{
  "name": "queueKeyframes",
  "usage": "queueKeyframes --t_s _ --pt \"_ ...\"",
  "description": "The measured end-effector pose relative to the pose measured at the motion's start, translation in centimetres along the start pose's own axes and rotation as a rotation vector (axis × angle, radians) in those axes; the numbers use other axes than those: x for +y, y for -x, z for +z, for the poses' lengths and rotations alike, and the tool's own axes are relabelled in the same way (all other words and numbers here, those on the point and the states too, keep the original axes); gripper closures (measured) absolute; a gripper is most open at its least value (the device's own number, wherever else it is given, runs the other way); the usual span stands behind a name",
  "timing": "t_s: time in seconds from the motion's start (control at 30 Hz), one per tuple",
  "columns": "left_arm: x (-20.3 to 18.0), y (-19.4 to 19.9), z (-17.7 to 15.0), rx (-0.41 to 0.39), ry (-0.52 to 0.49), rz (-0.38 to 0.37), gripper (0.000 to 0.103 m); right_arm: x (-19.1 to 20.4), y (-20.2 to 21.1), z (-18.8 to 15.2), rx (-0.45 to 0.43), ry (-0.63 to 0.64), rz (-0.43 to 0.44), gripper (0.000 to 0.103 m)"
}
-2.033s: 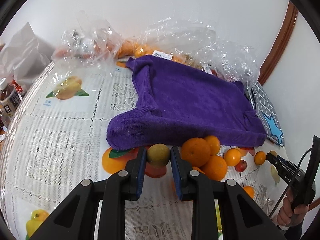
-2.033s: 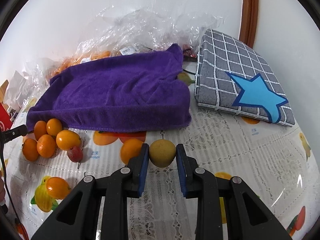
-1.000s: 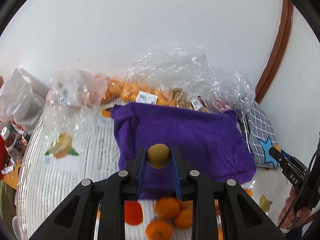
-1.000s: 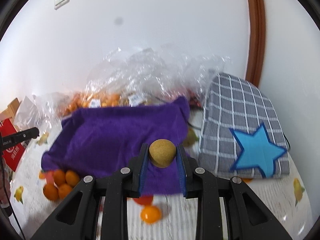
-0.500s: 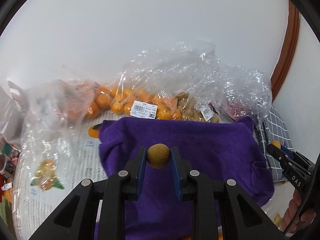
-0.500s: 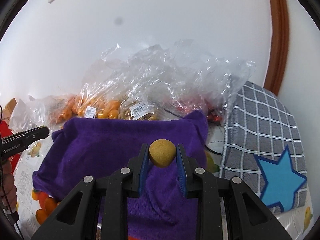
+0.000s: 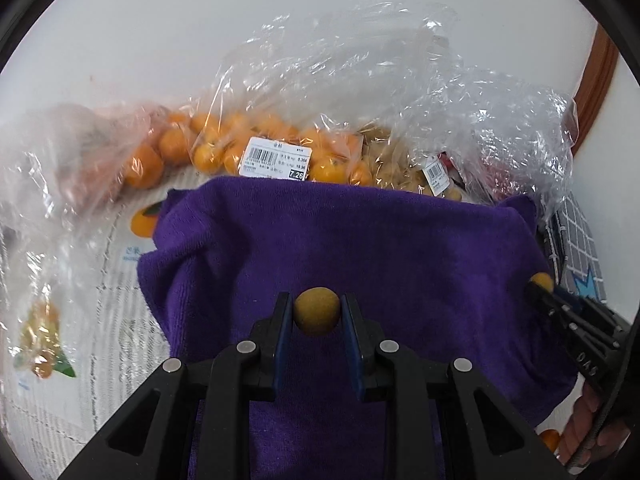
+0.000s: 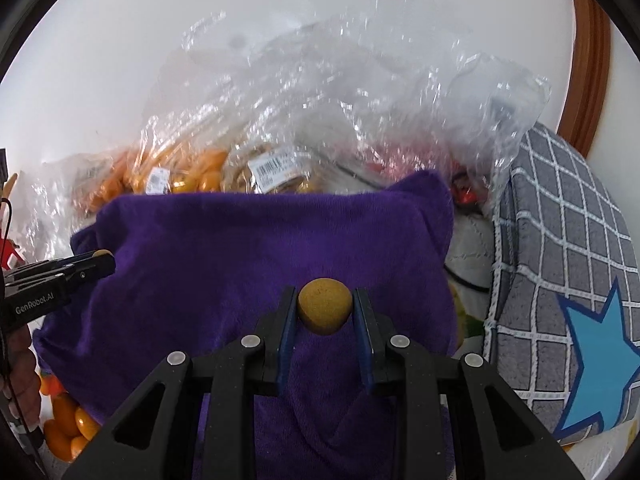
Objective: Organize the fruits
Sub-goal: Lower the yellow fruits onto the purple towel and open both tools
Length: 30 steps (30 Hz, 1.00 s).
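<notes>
Two brown fruits (image 7: 317,311) (image 8: 325,305), one per hand-held gripper (image 7: 316,322) (image 8: 325,320).

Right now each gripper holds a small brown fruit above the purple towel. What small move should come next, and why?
Probably lower both onto the purple towel and release. The left gripper and right gripper each clamp a brown fruit over its open middle.

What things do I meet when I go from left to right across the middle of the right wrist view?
Left tool holding a small fruit → purple towel → round yellow-brown fruit in the right tool → grey checked cushion with a blue star.
</notes>
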State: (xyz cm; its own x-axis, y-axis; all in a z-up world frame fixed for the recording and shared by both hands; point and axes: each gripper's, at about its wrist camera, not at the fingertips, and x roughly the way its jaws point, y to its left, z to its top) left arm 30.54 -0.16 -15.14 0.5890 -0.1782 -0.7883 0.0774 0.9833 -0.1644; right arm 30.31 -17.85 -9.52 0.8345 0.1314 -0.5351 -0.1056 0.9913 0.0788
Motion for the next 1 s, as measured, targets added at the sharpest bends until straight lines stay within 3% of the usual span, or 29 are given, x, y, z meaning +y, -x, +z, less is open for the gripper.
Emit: queueKeyframes --t_s 0.57,0.63,0.7,1.0 --pt "0.0 -0.7 0.2 0.055 0.000 -0.021 0.079 -1.0 -1.4 -0.3 0.073 -0.046 0.034 0.076" --pt "0.0 -0.4 0.2 0.052 -0.005 -0.021 0.074 -1.1 -1.3 -0.2 0.070 -0.058 0.043 0.073" --pt "-0.2 0.0 0.2 0.043 -0.010 -0.017 0.073 -1.2 -1.0 -0.3 0.066 -0.062 0.045 0.062" --pt "-1.8 5.0 0.5 -0.063 -0.051 -0.001 0.072 -0.2 4.1 0.1 -0.069 -0.049 0.034 0.055"
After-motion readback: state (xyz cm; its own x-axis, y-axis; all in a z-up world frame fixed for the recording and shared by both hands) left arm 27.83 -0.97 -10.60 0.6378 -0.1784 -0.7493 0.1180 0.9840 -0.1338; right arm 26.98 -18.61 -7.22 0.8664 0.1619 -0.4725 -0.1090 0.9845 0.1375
